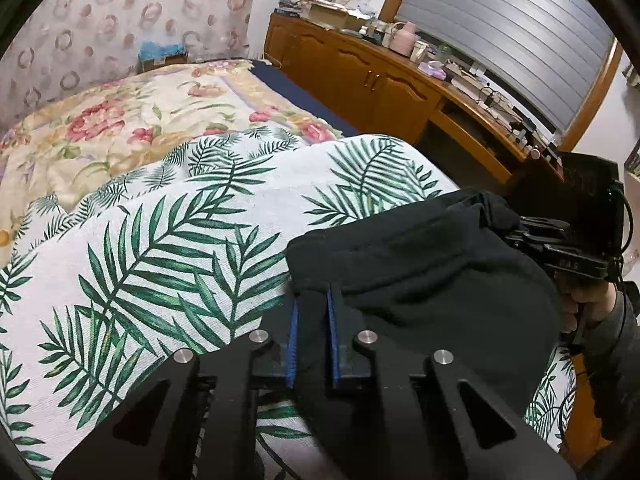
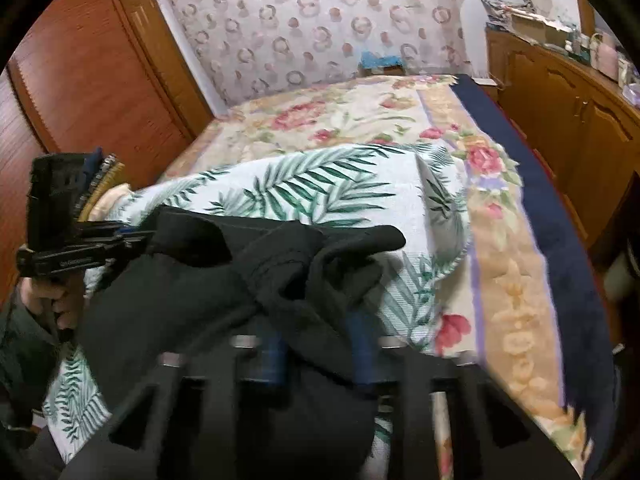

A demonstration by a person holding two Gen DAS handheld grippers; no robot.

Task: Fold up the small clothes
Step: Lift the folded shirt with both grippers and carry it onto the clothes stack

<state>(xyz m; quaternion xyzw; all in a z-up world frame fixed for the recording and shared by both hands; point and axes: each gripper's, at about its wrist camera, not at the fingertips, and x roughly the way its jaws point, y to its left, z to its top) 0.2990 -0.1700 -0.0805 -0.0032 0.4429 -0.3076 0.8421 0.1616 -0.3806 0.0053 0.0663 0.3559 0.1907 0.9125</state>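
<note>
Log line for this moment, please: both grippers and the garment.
left gripper: shut on black garment | right gripper: grips garment's other end, blurred | garment: held between both over leaf-print cloth

Black fleece garment (image 1: 432, 276) bunched up (creased, rumpled) on leaf-print cloth (image 1: 160, 248).

My left wrist camera sits just behind my left gripper (image 1: 312, 320) and looks along its fingers, low and close over the palm-leaf cloth (image 1: 160, 248), toward the wooden sideboard (image 1: 360, 76) beyond it. My right wrist camera looks along my right gripper (image 2: 320, 344), equally low and close over that cloth, facing the wooden wardrobe (image 2: 88, 80) on its other side. Both views share the cloth, the floral bedspread (image 1: 120, 120) beyond it and the ring-patterned curtain (image 1: 120, 12), and each catches the other gripper at the cloth's edge.
</note>
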